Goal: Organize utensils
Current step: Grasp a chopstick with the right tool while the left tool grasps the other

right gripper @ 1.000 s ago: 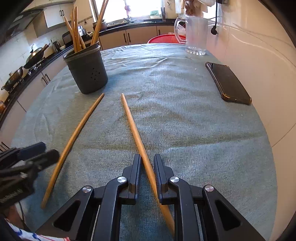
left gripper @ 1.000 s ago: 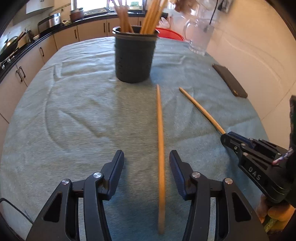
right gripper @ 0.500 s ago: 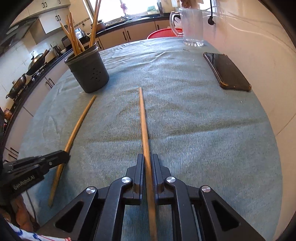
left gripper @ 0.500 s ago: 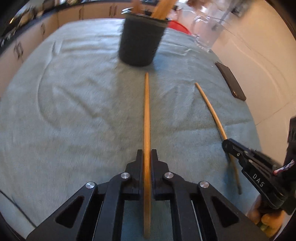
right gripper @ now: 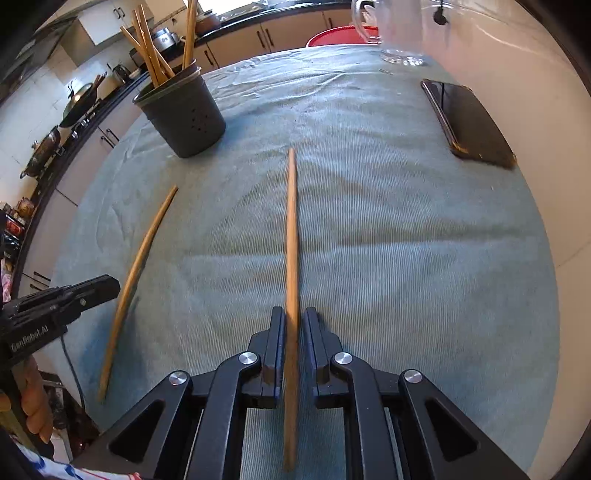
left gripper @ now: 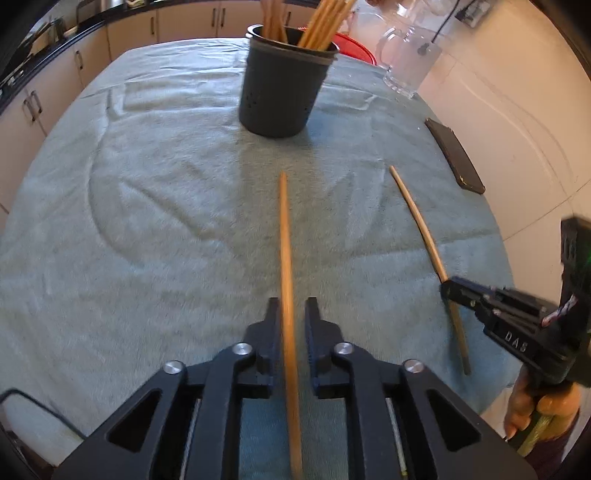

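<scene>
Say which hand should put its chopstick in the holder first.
Probably left: the left gripper holds its chopstick pointing almost straight at the holder; the right gripper sees it off to the side.

Both wrist views low, facing the holder (left gripper: pixel 284 92) — shared tablecloth (right gripper: pixel 406 258).

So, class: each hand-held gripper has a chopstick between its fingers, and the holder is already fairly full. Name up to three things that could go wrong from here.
1. The left hand-held gripper shows a small gap beside its chopstick, so the chopstick may slip or swivel.
2. The holder already holds sticks; a long incoming tip could catch on them or tip it.
3. The glass jug and the phone sit near the right hand-held gripper's chopstick and could be struck.
</scene>
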Available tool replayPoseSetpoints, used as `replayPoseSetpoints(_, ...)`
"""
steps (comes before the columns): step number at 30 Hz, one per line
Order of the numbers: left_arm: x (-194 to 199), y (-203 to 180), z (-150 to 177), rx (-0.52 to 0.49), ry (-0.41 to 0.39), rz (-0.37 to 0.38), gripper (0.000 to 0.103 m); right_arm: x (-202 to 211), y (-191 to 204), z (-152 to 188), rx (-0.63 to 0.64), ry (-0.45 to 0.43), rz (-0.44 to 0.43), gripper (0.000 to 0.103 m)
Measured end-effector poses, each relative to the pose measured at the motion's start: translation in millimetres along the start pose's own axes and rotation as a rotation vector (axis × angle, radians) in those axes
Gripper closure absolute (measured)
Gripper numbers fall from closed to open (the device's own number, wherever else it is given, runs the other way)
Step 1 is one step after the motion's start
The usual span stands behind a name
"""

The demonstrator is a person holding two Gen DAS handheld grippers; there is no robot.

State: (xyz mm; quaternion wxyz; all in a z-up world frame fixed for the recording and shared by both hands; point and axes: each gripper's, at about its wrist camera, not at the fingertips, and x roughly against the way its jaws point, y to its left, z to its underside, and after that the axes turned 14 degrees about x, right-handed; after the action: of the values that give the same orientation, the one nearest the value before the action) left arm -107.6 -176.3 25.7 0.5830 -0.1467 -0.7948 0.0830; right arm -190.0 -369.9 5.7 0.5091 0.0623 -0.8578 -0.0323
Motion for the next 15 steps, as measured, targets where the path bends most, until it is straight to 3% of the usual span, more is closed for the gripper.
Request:
replayPoseSetpoints(6,-21,-4,-17,-0.014,0.053,-0.020,0.084,-18,-1,-30,0.039,0.065,0.035,0.093)
replayPoseSetpoints(15,-26,-12,-25,-0.069,0.061,-0.053,0.084,-41,0,-75,0.121,0.169,0.102,0.093)
